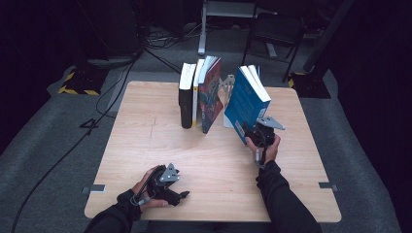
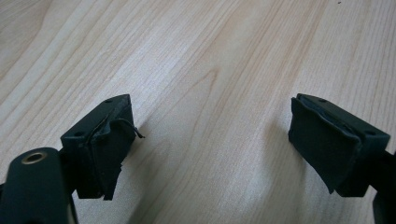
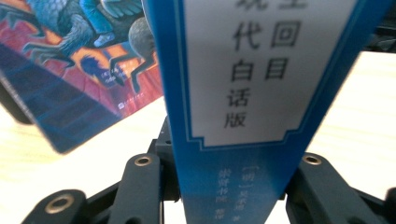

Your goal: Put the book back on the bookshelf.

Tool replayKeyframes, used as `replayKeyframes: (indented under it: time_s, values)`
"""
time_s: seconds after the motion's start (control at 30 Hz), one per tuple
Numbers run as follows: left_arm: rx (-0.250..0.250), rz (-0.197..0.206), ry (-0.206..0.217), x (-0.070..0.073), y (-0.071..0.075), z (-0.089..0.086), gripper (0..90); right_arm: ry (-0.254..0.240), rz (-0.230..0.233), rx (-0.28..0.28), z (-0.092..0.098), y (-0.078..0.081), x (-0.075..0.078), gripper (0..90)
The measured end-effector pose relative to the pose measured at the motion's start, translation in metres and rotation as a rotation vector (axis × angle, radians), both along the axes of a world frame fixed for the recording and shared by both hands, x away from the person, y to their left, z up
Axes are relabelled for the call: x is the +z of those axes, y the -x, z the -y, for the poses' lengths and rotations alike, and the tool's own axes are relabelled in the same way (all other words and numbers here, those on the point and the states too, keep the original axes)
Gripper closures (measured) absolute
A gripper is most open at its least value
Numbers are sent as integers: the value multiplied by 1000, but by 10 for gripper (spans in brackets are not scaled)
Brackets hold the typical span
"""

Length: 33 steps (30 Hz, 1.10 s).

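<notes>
Nearest the high camera, the left gripper (image 1: 180,195) is rested on the table (image 1: 145,145) close to its near edge, toward the near left corner; its jaws are seen spread wide over bare wood in the left gripper view, with nothing between them. Farther in, near the right edge, the right gripper (image 1: 252,132) is clamped on the lower spine end of a blue book (image 1: 245,99), which is held tilted, its top leaning toward the far right. In the right gripper view the blue book's spine (image 3: 243,116) is seen filling the space between the two jaws, which are pressed against its sides. At the middle of the far edge a row of books (image 1: 199,94) is stood upright, a red-covered book (image 1: 210,94) at its right end, with a metal bookend (image 1: 226,90) just beside it. The step in hand is judged to be the carrying of the blue book toward that row. For the next move, the book would need to be brought upright, slid in beside the red-covered one, and only then released.
</notes>
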<state>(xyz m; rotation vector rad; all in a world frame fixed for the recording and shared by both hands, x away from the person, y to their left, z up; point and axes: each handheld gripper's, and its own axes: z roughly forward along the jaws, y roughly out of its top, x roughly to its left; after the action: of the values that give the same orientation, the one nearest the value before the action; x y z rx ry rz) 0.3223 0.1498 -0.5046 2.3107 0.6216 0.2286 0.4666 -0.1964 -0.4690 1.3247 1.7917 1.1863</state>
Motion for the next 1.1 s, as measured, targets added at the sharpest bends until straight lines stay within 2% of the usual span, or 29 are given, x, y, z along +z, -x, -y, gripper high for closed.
replayKeyframes:
  time_s: [0.07, 0.33, 0.5, 0.9, 1.1]
  values:
    - [0, 0, 0, 0, 0, 0, 148, 2, 1, -3, -2, -1, 0, 601]
    - [0, 0, -1, 0, 0, 0, 148, -11, 5, -77, -16, -16, -1, 600]
    - [0, 0, -1, 0, 0, 0, 146, -20, -1, -96, -19, -23, 0, 600]
    - [-1, 2, -2, 0, 0, 0, 147, 8, -11, -89, -22, -33, 2, 599]
    - [-2, 3, -3, 0, 0, 0, 148, 22, -40, -49, -16, -32, 5, 565]
